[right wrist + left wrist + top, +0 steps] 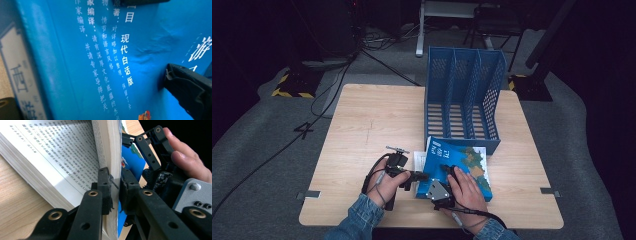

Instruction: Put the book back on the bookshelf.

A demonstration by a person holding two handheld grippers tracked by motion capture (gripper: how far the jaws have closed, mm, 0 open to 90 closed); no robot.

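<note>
Jaws of left gripper (115, 192) pinch blue-covered book (460, 167), pages fanned

Blue file rack (464, 95) stands upper centre-right on the wooden table (362, 125); black cables (329, 90) trail across the grey floor, upper left.

Between the black fingers (103, 187) of the left gripper (115, 191) sits the book (459, 167): cream page edges, white pages printed in fine grey characters, a bright blue cover (105, 50) with white characters and a small orange-red figure. Beyond the fingers stands a blue perforated file rack (464, 100). The worktop (362, 130) is pale wood grain. Both sleeves (362, 215) are blue denim.
</note>
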